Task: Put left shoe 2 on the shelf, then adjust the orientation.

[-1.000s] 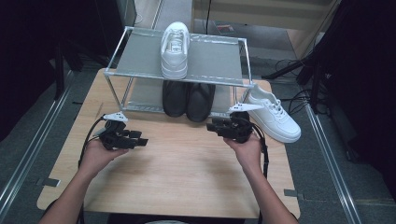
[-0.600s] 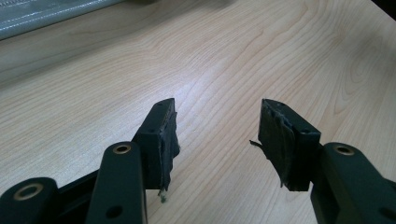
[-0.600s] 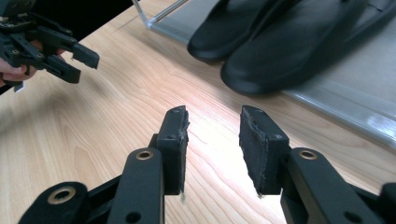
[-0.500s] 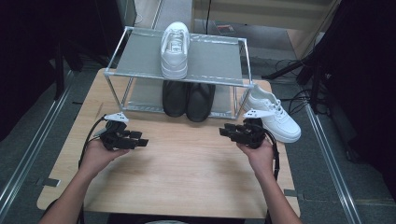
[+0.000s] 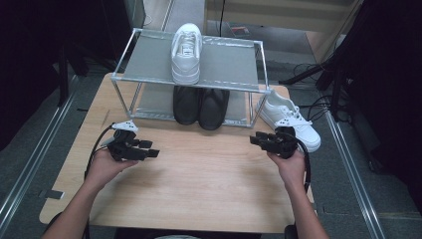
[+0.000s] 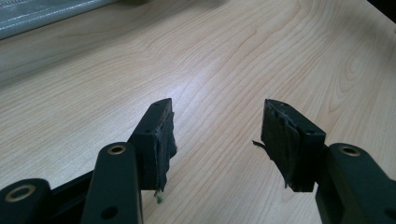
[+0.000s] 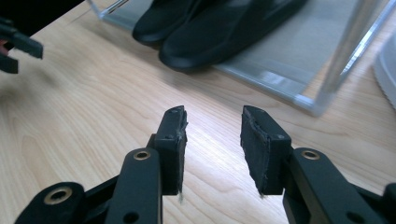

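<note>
Just beside the right hand-held gripper (image 5: 255, 140), gaping empty, a white shoe (image 5: 291, 120) is lying on the tabletop (image 5: 209, 184); judging by this, it is awaiting a grasp, then shelving.

The black shoes (image 5: 200, 105) sit half under the upper shelf (image 5: 144, 62) of the rack — their heels hidden. In the right gripper view the picture's edge cuts off the white shoe (image 7: 386, 70) — only a blurred sliver.
</note>
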Available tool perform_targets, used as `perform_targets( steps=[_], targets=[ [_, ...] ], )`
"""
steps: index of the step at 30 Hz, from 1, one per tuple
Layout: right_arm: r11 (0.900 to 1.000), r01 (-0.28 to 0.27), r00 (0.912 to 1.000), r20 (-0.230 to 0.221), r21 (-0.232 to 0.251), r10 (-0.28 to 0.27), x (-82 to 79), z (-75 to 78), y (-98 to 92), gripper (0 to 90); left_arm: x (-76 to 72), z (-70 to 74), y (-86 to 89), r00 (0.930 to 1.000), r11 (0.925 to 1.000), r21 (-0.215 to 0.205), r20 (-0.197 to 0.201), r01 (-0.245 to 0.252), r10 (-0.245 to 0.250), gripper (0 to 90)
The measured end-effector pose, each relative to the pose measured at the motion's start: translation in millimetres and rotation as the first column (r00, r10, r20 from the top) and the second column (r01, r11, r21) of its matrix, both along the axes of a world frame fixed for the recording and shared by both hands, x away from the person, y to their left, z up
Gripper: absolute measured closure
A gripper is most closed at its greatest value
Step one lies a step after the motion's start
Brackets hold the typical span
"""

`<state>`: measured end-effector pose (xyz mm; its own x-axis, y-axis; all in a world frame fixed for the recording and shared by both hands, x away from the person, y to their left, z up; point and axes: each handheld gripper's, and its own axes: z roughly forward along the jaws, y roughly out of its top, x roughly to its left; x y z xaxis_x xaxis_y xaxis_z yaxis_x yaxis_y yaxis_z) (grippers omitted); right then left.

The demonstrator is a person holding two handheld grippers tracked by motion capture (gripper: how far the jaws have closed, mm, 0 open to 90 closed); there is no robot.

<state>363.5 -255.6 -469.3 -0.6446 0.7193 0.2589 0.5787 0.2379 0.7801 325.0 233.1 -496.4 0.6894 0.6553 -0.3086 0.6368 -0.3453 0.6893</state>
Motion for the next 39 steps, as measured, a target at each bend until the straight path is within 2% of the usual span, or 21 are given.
perform_targets(
  steps=[9, 12, 18, 23, 27, 31, 34, 39],
  targets=[
    [0.999, 0.039, 0.9992, 0.010, -0.020, -0.039, 14.5, 0.9, -19.4, 61.1, -0.8, -0.2, 0.1, 1.0000, 1.0000, -0.001, 0.003, 0.008, -0.008, 43.6],
    [0.999, 0.045, 0.9990, 0.008, -0.020, -0.044, 20.9, 1.1, -24.7, 60.7, -1.4, 0.0, 0.2, 0.9999, 0.9999, 0.004, 0.011, -0.010, 0.010, 43.5],
    [0.998, 0.059, 0.9982, 0.012, -0.017, -0.059, 34.4, 4.1, -31.1, 61.0, -1.2, -0.1, 1.0, 0.9998, 0.9999, 0.002, 0.017, -0.013, 0.013, 43.5],
    [0.997, 0.068, 0.9975, 0.019, -0.038, -0.068, 45.7, 7.0, -34.7, 61.0, -1.9, -0.8, 0.2, 0.9998, 0.9999, 0.004, 0.014, -0.013, 0.013, 43.4],
    [0.995, 0.096, 0.9953, 0.018, -0.013, -0.095, 52.6, 5.8, -42.4, 61.3, -2.2, -1.0, 1.4, 0.9998, 0.9999, 0.001, 0.015, -0.012, 0.012, 43.3],
    [0.994, 0.107, 0.9942, 0.012, -0.037, -0.107, 61.6, 7.8, -47.7, 61.4, -1.6, -1.9, 1.7, 0.9999, 0.9999, 0.001, 0.012, -0.012, 0.012, 43.3],
    [0.994, 0.111, 0.9938, 0.007, -0.018, -0.111, 70.8, 11.5, -52.8, 61.4, -2.0, -1.9, 1.2, 0.9999, 0.9999, 0.005, 0.012, -0.009, 0.009, 43.3],
    [0.991, 0.120, 0.9926, 0.026, -0.065, -0.118, 87.1, 21.5, -56.2, 61.4, -2.8, -2.1, 0.5, 0.9999, 0.9999, 0.010, 0.012, -0.007, 0.007, 43.3]
  ],
)
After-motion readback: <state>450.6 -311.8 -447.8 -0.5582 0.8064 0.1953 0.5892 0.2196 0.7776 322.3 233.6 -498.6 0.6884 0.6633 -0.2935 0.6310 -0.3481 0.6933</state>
